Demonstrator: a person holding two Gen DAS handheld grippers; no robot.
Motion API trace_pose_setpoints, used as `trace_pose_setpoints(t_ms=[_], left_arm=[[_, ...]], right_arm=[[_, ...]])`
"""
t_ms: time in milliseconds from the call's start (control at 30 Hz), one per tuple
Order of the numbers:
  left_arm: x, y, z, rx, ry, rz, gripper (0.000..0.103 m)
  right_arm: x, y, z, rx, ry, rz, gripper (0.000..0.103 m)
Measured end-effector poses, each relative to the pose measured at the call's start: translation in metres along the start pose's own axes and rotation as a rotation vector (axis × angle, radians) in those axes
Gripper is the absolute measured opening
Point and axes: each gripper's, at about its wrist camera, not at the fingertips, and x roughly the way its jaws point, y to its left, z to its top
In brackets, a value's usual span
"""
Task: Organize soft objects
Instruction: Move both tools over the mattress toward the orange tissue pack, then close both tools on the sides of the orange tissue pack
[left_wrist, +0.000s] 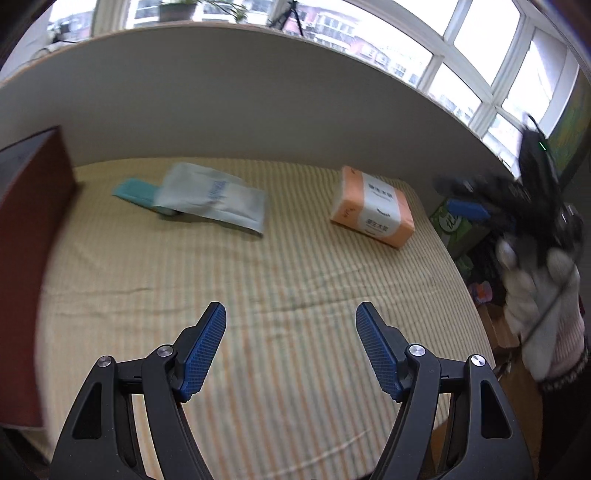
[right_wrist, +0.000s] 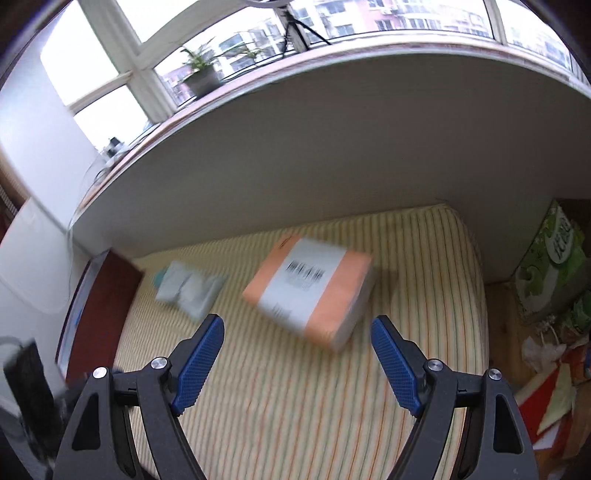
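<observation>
An orange and white tissue pack (left_wrist: 373, 205) lies on the striped yellow bed sheet (left_wrist: 258, 295) at the far right. A pale plastic bag (left_wrist: 218, 197) lies at the far left with a teal cloth (left_wrist: 135, 192) sticking out of it. My left gripper (left_wrist: 291, 317) is open and empty above the middle of the sheet. My right gripper (right_wrist: 297, 325) is open and empty, just short of the tissue pack (right_wrist: 310, 291). The bag (right_wrist: 190, 290) lies beyond it to the left. The right gripper also shows blurred in the left wrist view (left_wrist: 487, 203), off the bed's right edge.
A dark red panel (left_wrist: 33, 236) stands at the bed's left edge. A grey wall (left_wrist: 258, 122) under a window sill closes the far side. A green package (right_wrist: 554, 262) and paper clutter (right_wrist: 546, 391) lie on the floor right of the bed.
</observation>
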Motion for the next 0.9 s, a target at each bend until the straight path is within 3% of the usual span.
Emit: trace_pose_setpoints(t_ms=[233, 433, 567, 767, 900], left_arm=[[0.035, -0.013, 0.014, 0.017, 0.040, -0.035, 0.073], [0.050, -0.023, 0.023, 0.041, 0.046, -0.061, 0.073], [0.057, -0.026, 0.025, 0.050, 0.052, -0.059, 0.073], [0.064, -0.032, 0.029, 0.057, 0.049, -0.061, 0.071], [0.069, -0.039, 0.032, 0.083, 0.048, -0.063, 0.071]], right_arm=[[0.058, -0.023, 0.041, 0.030, 0.038, -0.028, 0.079], [0.094, -0.042, 0.055, 0.083, 0.093, 0.005, 0.079], [0.102, -0.043, 0.053, 0.112, 0.135, 0.080, 0.079], [0.094, -0.024, 0.036, 0.033, 0.187, 0.076, 0.079], [0.083, -0.010, 0.017, 0.020, 0.227, 0.143, 0.078]])
